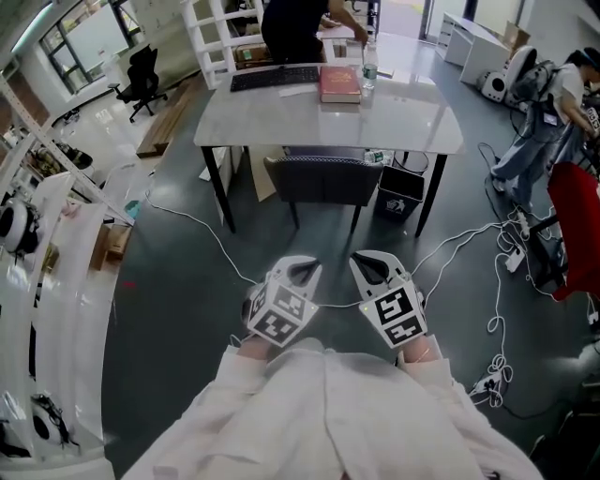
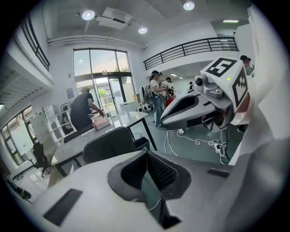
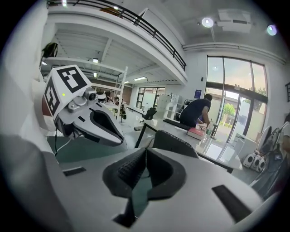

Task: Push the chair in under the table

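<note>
A dark chair [image 1: 323, 178] stands at the near side of the light-topped table [image 1: 422, 127], its backrest just under the table's front edge. Both grippers hover over the floor well short of the chair, close to my body. My left gripper [image 1: 307, 271] and right gripper [image 1: 368, 263] are side by side, both shut with nothing between the jaws. In the left gripper view the chair [image 2: 108, 144] lies ahead beyond the closed jaws [image 2: 146, 153], with the right gripper [image 2: 183, 106] alongside. The right gripper view shows the chair [image 3: 174, 142] past its closed jaws [image 3: 145, 153].
A person [image 1: 292, 26] works at the table's far side. A keyboard [image 1: 275, 77], a red book [image 1: 339, 84] and a bottle [image 1: 369, 67] lie on top. A black bin [image 1: 401, 192] sits under the table's right side. Cables [image 1: 469, 239] trail across the floor; white shelving [image 1: 37, 244] stands left.
</note>
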### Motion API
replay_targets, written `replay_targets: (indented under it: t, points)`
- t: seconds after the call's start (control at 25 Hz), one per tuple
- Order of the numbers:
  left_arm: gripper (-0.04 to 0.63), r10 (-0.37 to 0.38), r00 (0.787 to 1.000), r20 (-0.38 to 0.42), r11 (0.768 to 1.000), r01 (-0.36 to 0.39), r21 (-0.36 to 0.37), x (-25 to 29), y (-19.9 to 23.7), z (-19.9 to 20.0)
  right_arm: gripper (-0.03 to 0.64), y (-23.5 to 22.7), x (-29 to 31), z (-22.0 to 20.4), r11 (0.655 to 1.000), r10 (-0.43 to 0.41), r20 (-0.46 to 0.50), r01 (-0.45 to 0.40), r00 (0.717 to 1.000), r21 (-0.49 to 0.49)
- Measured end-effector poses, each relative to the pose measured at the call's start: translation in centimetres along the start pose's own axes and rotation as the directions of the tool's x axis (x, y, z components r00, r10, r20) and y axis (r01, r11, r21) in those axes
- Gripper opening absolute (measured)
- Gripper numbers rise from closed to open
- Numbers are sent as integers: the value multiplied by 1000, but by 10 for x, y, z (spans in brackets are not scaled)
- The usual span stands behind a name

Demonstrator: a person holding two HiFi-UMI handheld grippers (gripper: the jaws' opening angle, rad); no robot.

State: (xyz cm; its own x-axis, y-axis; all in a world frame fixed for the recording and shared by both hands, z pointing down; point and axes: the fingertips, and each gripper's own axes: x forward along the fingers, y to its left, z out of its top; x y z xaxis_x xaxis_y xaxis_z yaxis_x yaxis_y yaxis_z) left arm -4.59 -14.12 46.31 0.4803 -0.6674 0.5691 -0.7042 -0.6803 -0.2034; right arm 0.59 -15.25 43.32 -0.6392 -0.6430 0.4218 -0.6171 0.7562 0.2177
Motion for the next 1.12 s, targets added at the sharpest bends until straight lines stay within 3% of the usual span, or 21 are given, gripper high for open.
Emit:
replay_targets:
  t: [0.32,0.84,1.12]
  points:
    - [17,-16,999,37,999,18,-35,-8,14,13,33,-5,-4,19,998,-29,38,27,999,59]
    - [15,-63,989,132,986,82,-144,-12,15,29,31,-2,-7,25,998,-53,36,52,998,34]
    - [15,-63,986,154,984,87,-153,-18,15,34,31,0,-7,27,999,-38,28,37,999,40]
